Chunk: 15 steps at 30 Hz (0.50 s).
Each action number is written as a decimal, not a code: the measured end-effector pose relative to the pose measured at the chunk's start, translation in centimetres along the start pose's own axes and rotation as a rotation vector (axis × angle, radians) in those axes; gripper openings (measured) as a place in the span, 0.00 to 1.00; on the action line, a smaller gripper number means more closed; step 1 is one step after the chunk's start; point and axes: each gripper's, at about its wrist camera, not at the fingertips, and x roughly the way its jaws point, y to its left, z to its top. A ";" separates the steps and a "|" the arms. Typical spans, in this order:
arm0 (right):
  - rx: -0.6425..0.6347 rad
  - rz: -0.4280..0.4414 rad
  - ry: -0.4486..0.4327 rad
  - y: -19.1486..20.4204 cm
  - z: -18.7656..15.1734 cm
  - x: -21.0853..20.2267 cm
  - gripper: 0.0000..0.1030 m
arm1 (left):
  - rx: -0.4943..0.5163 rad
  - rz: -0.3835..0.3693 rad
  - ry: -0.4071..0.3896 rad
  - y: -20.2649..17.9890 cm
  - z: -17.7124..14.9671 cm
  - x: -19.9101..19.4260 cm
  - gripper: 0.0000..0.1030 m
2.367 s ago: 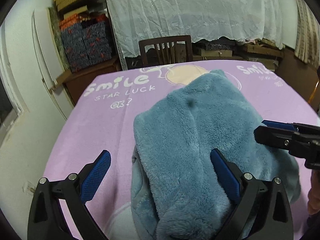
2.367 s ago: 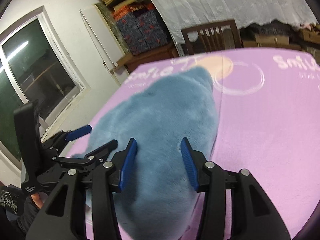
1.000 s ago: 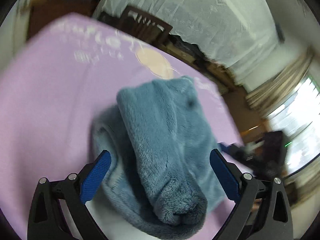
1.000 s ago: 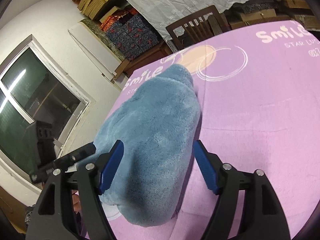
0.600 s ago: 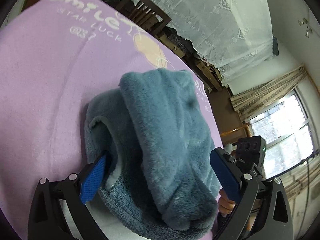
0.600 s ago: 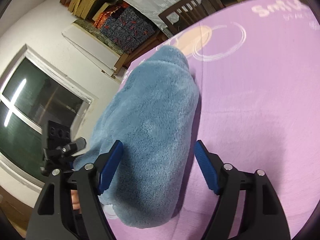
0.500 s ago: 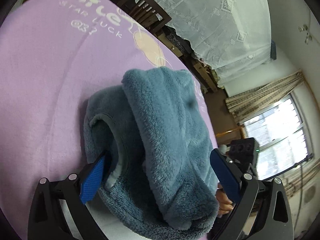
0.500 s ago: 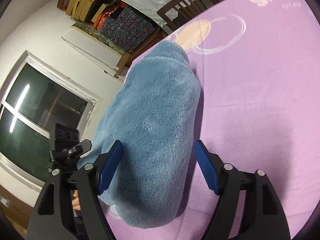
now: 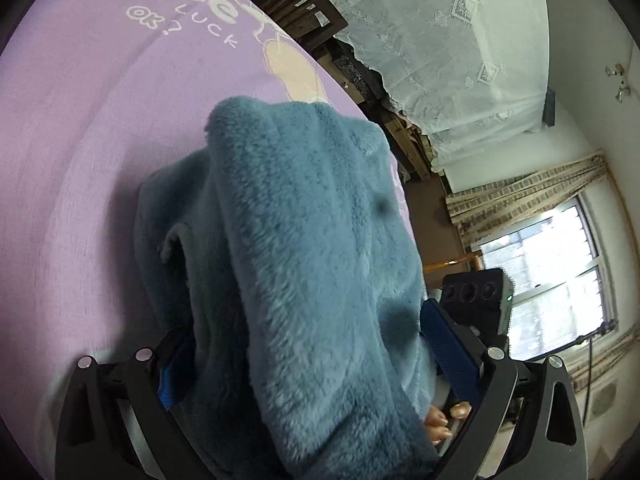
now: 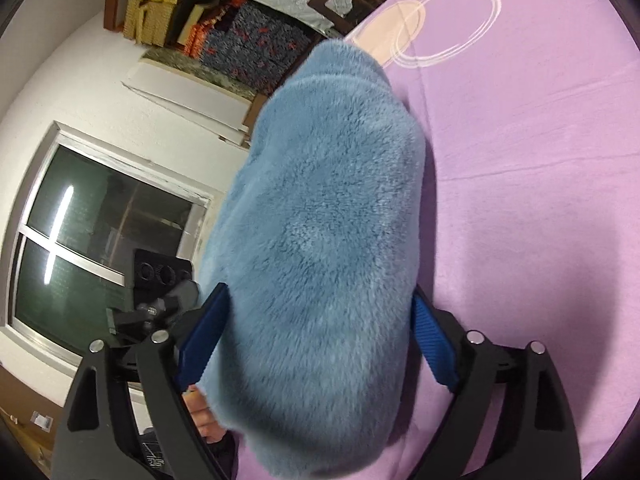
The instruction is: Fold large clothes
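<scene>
A thick blue fleece garment [image 9: 304, 264] lies folded into a long bundle on the purple cloth-covered table [image 9: 72, 128]. My left gripper [image 9: 316, 360] is open, its blue pads on either side of the bundle's near end, the fabric between the fingers. The garment [image 10: 328, 240] fills the right wrist view too. My right gripper [image 10: 320, 344] is open and straddles the same near end from the other side. Each gripper shows in the other's view, left gripper [image 10: 160, 304], right gripper [image 9: 476, 300].
The purple cloth has white "Smile Star Luck" lettering [image 9: 184, 12] and a circle print [image 10: 444, 28]. A wooden chair [image 9: 296, 4] stands at the table's far edge. Stacked boxes [image 10: 256, 40], a white lace cover [image 9: 440, 40], and windows [image 10: 80, 240] surround the table.
Both grippers have moved forward and tilted, closing in around the bundle's near end, so the fleece now sits between the fingers of each. The garment looks slightly lifted or bunched.
</scene>
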 end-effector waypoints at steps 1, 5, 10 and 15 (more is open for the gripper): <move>-0.011 -0.013 -0.001 0.3 0.2 0.3 0.85 | 0.016 0.011 0.002 -0.3 -0.2 0.0 0.97; -0.032 -0.034 -0.001 0.9 0.6 1.6 0.85 | 0.102 0.074 -0.004 -1.9 -1.1 0.2 0.96; -0.055 -0.012 0.000 0.9 0.3 1.9 0.72 | 0.212 0.118 -0.026 -4.2 -2.3 0.3 0.96; -0.035 0.046 -0.004 1.0 0.3 1.4 0.64 | 0.255 0.081 -0.048 -5.5 -3.0 -0.7 0.96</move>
